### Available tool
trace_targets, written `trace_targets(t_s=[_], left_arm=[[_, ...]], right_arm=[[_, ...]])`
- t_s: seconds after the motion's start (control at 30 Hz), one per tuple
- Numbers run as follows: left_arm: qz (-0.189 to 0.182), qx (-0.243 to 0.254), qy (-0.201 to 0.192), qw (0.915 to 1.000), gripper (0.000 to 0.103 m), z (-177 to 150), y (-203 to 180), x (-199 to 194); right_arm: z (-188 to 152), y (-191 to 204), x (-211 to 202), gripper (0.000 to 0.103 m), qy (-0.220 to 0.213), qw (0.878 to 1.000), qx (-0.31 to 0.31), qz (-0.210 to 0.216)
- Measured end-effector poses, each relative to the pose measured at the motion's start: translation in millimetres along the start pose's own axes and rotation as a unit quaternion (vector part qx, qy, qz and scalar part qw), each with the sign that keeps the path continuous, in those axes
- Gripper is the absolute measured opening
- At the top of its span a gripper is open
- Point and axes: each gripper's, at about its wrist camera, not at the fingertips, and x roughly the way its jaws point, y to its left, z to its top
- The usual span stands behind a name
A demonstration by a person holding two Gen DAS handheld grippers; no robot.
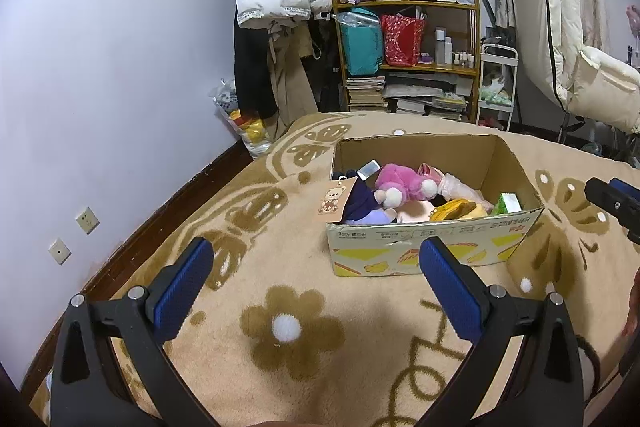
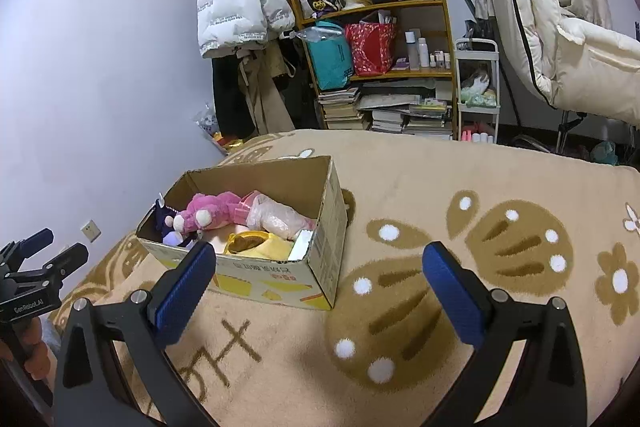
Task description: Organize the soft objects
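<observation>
Both the left gripper (image 1: 316, 269) and right gripper (image 2: 320, 273) hover spread and empty; reaching carelessly could snag the pink plush (image 1: 394, 183) against the cardboard box (image 1: 440, 245) wall.

Both my tongs spread wide, nothing between them

My left gripper (image 1: 316, 263) hangs with its two blue-padded fingers (image 1: 182, 291) far apart and gripping nothing. My right gripper (image 2: 320, 267) is posed the same way, its blue pads (image 2: 452, 295) wide apart and bare. Each shows in the other's camera: the right one's dark tip at the right edge of the left view, the left one at the lower left of the right view, with my hand (image 2: 36, 355) around its handle.
</observation>
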Motion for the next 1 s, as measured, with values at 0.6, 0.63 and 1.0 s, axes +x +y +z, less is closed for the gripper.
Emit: trace_targets(t_s=[0.6,0.63,1.0], left_arm=[[0.003,0.008,0.003,1.0,0.102,-1.1,-2.0,1.4],[0.004,0.007,0.003,1.0,0.102,-1.1,-2.4,1.1],[0.003,0.008,0.001,1.0,0.102,-0.3,-3.2,-0.5]], right_arm=[[-1.3,-3.1,-1.3,0.103,0.004,1.0,0.002,0.0],[-1.3,-2.9,-1.2,0.103,0.004,1.0,0.002,0.001],[-3.4,3.6,-1.5,0.103,0.008,1.0,-0.019,-0.007]])
